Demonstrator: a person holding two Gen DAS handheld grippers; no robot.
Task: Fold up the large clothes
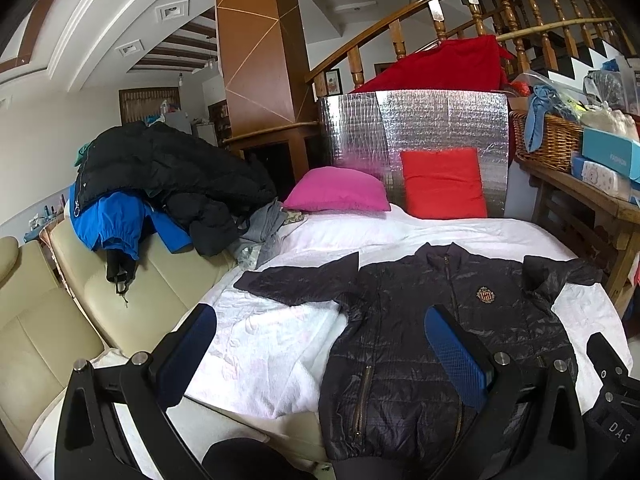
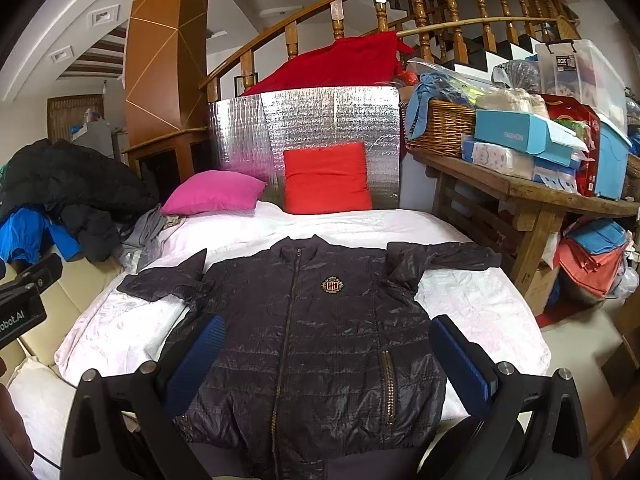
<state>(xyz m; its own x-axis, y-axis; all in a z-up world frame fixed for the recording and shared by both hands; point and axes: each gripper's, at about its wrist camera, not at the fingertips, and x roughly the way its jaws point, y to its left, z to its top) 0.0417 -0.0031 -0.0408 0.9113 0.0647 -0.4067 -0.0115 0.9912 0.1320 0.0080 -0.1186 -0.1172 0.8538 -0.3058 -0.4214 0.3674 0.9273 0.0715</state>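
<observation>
My fingers point(image 2: 200, 356) on both the left gripper point(image 1: 320, 356) and right gripper point(image 2: 328, 360) stand apart, empty; the dark jacket point(image 2: 304, 332) lies flat on the white bed point(image 2: 480, 304), collar pointing away, hem nearest me.

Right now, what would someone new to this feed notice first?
The dark quilted zip-up jacket lies spread flat, front up, sleeves out, across the white bed cover. Behind it, a pink cushion and a red cushion sit against a silver foil panel. Both the left gripper and right gripper hover open above the jacket.
</observation>
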